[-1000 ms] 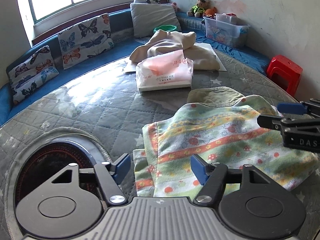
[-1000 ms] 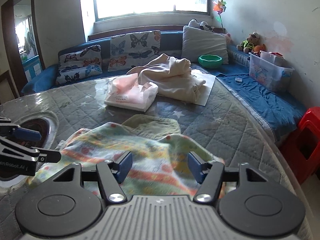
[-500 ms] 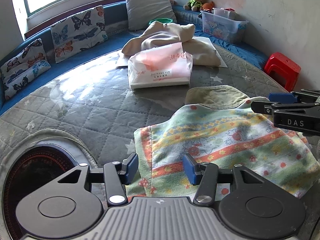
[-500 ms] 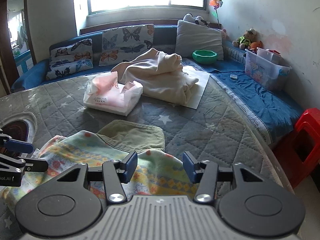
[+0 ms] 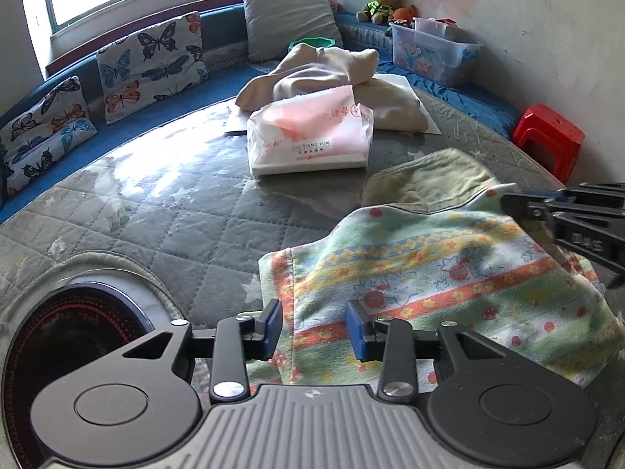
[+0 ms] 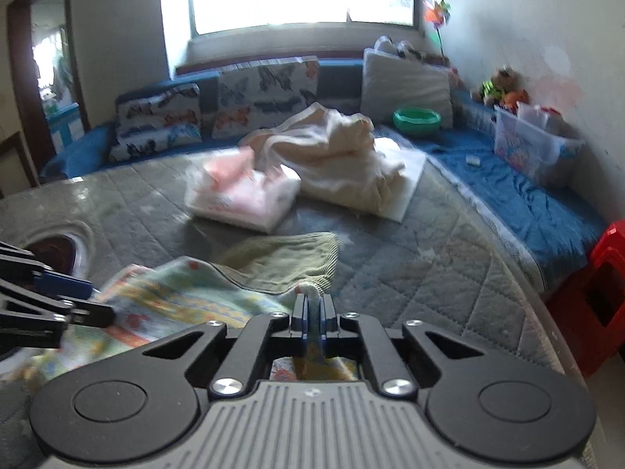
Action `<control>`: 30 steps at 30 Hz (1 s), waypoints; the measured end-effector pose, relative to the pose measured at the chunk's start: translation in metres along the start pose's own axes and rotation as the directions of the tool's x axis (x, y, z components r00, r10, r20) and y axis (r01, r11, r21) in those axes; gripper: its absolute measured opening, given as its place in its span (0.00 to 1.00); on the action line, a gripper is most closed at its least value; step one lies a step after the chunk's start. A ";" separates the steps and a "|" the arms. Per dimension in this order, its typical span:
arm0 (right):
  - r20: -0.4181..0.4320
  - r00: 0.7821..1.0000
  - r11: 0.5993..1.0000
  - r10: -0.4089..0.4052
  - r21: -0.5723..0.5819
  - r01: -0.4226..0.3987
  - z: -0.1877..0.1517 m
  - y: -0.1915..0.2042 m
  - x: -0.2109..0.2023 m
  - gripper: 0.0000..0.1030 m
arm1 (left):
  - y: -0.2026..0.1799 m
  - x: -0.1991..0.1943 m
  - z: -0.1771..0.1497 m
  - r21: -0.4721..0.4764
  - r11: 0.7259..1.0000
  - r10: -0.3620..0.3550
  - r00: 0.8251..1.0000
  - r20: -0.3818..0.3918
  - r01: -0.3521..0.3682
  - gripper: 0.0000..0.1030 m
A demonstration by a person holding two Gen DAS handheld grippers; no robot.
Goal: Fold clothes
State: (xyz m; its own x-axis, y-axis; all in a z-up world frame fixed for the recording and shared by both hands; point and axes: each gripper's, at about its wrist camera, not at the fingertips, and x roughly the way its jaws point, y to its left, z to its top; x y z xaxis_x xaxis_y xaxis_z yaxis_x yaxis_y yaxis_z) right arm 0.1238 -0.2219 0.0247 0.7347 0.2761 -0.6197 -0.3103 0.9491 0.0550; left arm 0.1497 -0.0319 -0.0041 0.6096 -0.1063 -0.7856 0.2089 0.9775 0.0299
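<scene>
A colourful patterned towel (image 5: pixel 449 281) lies rumpled on the grey quilted table, partly over an olive cloth (image 5: pixel 425 179). My left gripper (image 5: pixel 314 330) is open, its blue pads straddling the towel's near left corner. In the right wrist view my right gripper (image 6: pixel 311 312) is shut on a fold of the patterned towel (image 6: pixel 187 297), close to the olive cloth (image 6: pixel 285 258). The right gripper (image 5: pixel 519 205) also shows at the right edge of the left wrist view, above the towel's far side. The left gripper (image 6: pixel 84 301) appears at the left of the right wrist view.
A white and pink plastic bag (image 5: pixel 312 136) and a heap of cream cloth (image 5: pixel 332 74) lie further back on the table. A round dark hob (image 5: pixel 66 348) sits at the near left. A red stool (image 5: pixel 547 140), a blue bench with cushions (image 5: pixel 152 62) and a clear bin (image 5: pixel 433 51) ring the table.
My right gripper has shut on a fold of the patterned towel; it was open half a second ago. My left gripper has moved in over the towel's left corner and stays open.
</scene>
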 end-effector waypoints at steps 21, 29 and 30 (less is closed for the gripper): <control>0.100 0.892 0.845 0.441 -0.381 -0.375 -0.026 0.098 -0.167 0.04 | 0.048 -0.060 -0.005 -0.097 0.993 0.084 0.991 0.102 -0.075 0.43; -0.041 0.951 0.897 0.307 -0.321 -0.304 -0.063 0.092 -0.150 0.06 | 0.030 -0.070 -0.011 -0.058 0.998 0.032 0.992 0.123 -0.025 0.51; -0.035 0.955 0.908 0.296 -0.302 -0.292 -0.064 0.091 -0.152 0.09 | 0.027 -0.070 -0.011 -0.054 0.998 0.026 0.992 0.122 -0.020 0.52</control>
State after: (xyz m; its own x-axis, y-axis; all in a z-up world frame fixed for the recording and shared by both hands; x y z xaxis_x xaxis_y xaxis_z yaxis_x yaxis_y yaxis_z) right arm -0.0548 -0.1877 0.0733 0.5885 0.5389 -0.6027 -0.6782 0.7348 -0.0052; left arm 0.1042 0.0035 0.0455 0.7038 -0.1020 -0.7031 0.1554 0.9878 0.0123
